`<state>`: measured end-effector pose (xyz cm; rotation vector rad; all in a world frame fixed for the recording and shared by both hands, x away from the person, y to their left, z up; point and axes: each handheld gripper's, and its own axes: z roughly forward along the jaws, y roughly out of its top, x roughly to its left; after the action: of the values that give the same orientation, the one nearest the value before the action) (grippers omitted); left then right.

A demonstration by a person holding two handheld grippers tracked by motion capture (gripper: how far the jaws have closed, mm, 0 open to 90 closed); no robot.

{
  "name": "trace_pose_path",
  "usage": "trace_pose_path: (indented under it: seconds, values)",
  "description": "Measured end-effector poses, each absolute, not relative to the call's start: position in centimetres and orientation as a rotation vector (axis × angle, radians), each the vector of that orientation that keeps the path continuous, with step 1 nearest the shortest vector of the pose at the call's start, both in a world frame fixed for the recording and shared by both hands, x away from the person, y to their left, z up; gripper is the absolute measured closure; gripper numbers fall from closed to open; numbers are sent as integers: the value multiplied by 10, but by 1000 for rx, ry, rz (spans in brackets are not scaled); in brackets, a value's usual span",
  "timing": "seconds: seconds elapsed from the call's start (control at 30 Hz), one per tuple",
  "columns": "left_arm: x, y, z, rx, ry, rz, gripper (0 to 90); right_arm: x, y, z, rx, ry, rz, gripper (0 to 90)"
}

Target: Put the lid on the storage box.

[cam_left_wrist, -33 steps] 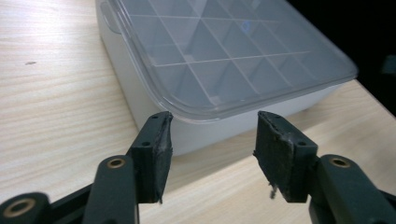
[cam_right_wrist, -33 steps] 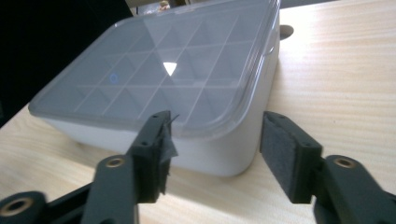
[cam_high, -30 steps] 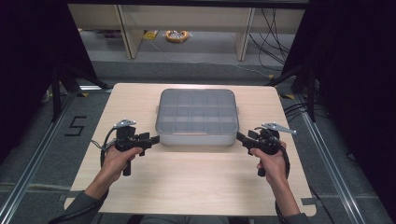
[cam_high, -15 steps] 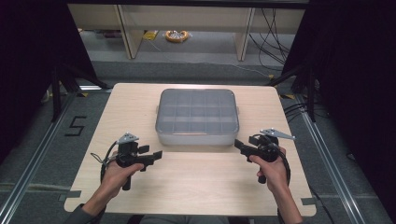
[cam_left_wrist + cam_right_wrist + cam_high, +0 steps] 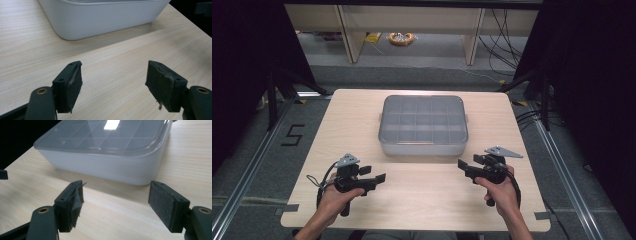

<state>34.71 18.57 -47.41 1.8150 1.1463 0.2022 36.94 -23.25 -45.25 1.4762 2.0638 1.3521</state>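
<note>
Lidded compartment box (image 5: 423,125): grid cells, contents not discernible, centred on surface (image 5: 362,115). Left gripper (image 5: 379,178) and right gripper (image 5: 462,165): both released, near box's front corners, apart from it.

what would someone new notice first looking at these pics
First, the grey compartment box with its clear lid shut, at the middle of the wooden table. Next, the two hand-held tongs on the near side: the left tongs and the right tongs, both open, empty, and pointing inward just short of the box's front corners.
</note>
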Motion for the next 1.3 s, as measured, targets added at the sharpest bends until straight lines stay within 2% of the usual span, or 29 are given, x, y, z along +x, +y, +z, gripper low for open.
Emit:
trace_pose_path:
  seconds: [0.77,0.97,1.03,1.3]
  values:
    - [317,181,-482,1872,1082,207,276,333,-224,-471,1436,2164,1341,281]
    - [312,179,-484,1888,1053,212,270,322,-221,-471,1500,2170,1353,246]
    - [310,178,-485,1880,1053,205,262,320,-223,-473,1454,2180,1359,198]
    - [303,176,-488,1911,1033,205,252,311,-225,-474,1462,2183,1368,189]
